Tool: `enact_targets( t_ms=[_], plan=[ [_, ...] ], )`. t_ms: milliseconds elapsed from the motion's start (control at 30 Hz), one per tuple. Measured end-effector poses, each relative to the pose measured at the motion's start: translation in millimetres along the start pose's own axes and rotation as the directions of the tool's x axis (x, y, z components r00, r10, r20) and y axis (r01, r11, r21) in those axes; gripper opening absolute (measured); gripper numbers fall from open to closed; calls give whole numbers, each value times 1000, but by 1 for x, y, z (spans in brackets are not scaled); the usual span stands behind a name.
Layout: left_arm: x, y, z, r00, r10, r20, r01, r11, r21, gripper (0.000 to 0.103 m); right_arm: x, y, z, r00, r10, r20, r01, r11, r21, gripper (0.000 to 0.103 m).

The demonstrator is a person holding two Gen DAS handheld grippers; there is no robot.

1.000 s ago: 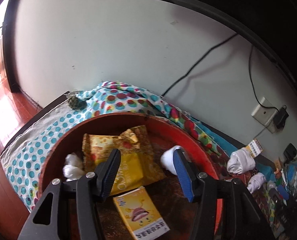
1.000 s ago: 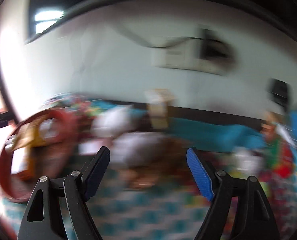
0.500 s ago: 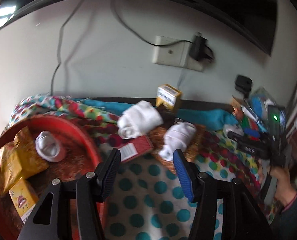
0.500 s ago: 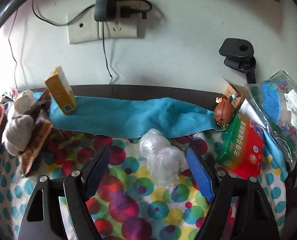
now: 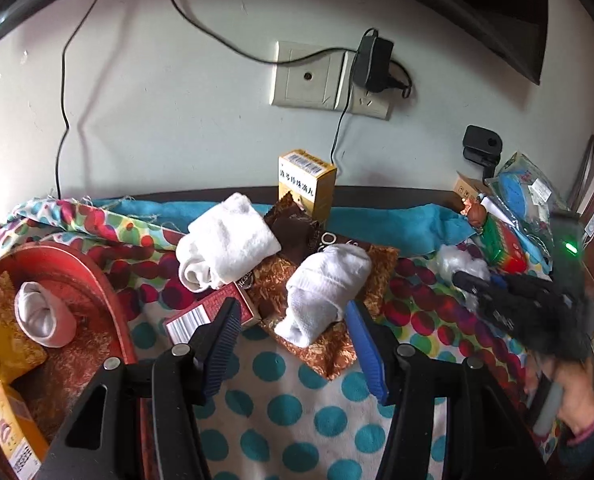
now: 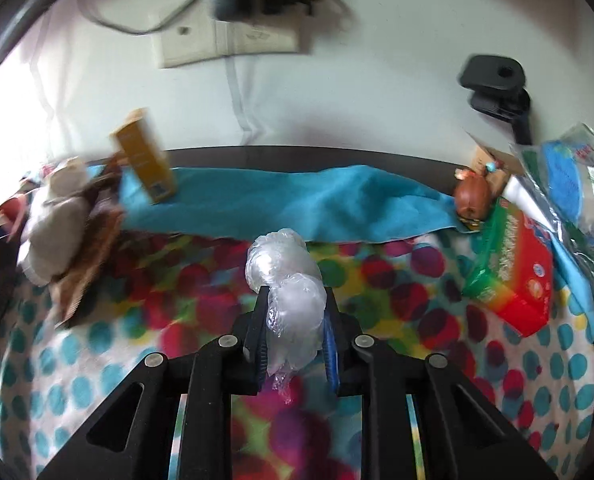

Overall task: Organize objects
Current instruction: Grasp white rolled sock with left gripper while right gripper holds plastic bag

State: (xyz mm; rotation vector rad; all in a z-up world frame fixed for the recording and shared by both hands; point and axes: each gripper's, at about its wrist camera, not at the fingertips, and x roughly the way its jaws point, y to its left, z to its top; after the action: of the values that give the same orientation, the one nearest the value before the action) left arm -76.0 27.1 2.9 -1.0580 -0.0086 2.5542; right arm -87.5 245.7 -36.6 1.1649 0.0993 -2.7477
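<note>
Right gripper (image 6: 295, 322), frame centre, is clamped on the crumpled plastic wrap (image 6: 287, 280): light, soft, slippery; grip mid-bundle.

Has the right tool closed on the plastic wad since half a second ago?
Yes. The right tool was open with the plastic wad lying between its fingers; now it is shut on the wad, which sits nearer the blue towel.

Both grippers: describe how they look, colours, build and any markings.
The left gripper has a matte black frame with triangular cut-outs and silver rivets; one ribbed pad is dark navy, the other bright blue. The right gripper has the same black frame and rivets, with a blue pad edge showing. No cables or markings show.
</note>
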Motion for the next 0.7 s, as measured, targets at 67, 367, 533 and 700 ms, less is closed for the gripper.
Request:
enact_targets(
  t_ms=[67, 367, 533, 700],
  plan=[
    [7, 1, -1, 1000, -6, -19, 6, 1000, -6, 56, -8, 7, -7, 999, 38, 12, -39, 999, 14, 20],
    [23, -19, -5, 998, 52, -34, -48, 994, 93, 56, -18, 29, -21, 995, 97, -19, -97, 995, 16, 21],
    [33, -22, -2, 998, 44, -54, -39, 995, 88, 56, -14, 46, -19, 998, 48, -44, -51, 996, -67, 22],
    [40, -11, -3, 995, 9, -98, -8, 1000, 6, 22, -15, 59, -22, 999, 4, -42, -10, 990, -141, 23]
  ],
)
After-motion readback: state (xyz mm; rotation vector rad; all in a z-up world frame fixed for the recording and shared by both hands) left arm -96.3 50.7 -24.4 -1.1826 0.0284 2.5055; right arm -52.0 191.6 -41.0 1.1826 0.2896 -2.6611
